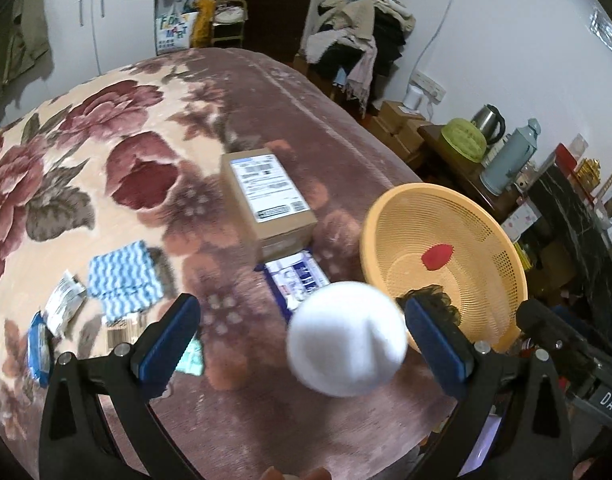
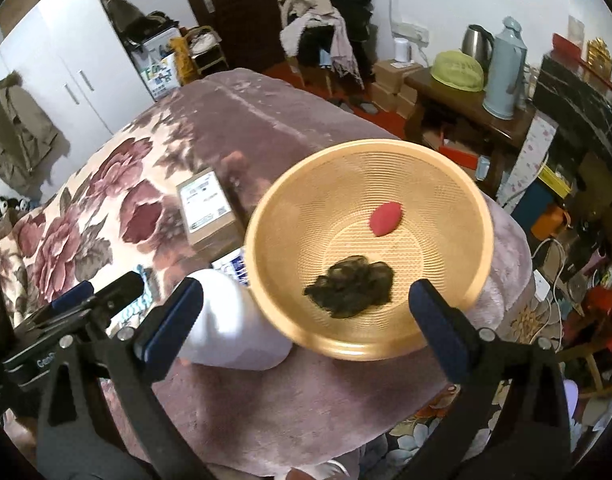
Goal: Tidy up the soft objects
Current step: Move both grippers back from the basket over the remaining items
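A white soft ball (image 1: 346,338) lies on the bed between the fingers of my open left gripper (image 1: 302,340), nearer the right finger and blurred; it also shows in the right wrist view (image 2: 234,324). A yellow mesh basket (image 1: 502,248) sits at the bed's right edge, holding a red soft piece (image 1: 437,257) and a black lacy item (image 1: 438,298). My right gripper (image 2: 306,312) is open and empty above the near rim of the basket (image 2: 290,320), over the black item (image 2: 352,286), with the red piece (image 2: 386,218) beyond.
A cardboard box (image 1: 266,196) stands mid-bed with a blue-white packet (image 1: 296,278) in front of it. A blue wavy cloth (image 1: 124,280) and small packets (image 1: 62,308) lie to the left. A side table with a kettle and thermos (image 1: 510,156) stands right of the bed.
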`<state>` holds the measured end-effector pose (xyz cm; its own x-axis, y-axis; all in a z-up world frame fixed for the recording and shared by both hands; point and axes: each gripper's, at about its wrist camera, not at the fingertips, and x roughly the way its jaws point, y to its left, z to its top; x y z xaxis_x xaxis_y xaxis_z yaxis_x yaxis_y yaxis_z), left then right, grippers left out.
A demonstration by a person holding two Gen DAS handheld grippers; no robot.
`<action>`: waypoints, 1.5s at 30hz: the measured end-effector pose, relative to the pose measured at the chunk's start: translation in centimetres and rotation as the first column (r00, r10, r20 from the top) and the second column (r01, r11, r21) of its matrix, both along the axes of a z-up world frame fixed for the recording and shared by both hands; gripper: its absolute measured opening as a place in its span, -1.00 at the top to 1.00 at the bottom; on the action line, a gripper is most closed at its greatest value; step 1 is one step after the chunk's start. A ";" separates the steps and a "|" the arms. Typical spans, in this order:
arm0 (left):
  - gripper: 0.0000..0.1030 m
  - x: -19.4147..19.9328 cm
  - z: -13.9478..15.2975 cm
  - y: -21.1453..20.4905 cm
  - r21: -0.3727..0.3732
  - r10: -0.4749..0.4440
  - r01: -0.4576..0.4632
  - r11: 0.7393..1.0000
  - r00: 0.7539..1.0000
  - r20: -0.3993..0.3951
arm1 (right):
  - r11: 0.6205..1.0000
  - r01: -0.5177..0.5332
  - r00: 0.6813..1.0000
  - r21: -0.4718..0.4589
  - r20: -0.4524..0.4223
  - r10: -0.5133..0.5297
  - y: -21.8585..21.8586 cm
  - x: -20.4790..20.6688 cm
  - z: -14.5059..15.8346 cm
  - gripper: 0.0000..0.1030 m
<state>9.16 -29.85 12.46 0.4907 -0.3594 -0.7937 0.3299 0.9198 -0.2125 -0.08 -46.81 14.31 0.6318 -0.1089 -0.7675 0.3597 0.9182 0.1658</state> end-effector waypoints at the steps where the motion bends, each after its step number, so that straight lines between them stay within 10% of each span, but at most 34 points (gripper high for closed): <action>1: -0.99 -0.1 0.0 0.7 -0.001 0.008 -0.008 1.000 1.000 -0.001 | 1.000 -0.010 1.000 -0.005 -0.001 0.010 0.6 0.1 0.1 -1.00; 25: -0.99 -2.5 -1.4 12.9 0.011 0.126 -0.126 0.992 0.992 -0.011 | 0.983 -0.175 0.984 -0.054 -0.046 0.172 12.5 0.0 -0.7 -1.00; 45: -0.99 -5.5 -8.0 20.1 0.103 0.185 -0.179 0.978 0.981 -0.059 | 0.970 -0.240 0.964 -0.034 -0.130 0.234 20.1 -1.6 -7.6 -1.00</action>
<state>3.61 -9.77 4.42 0.4847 -0.1885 -0.8542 0.1428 0.9805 -0.1353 -1.67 -26.73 6.75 0.5442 -0.0075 -0.8389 0.1461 0.9855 0.0859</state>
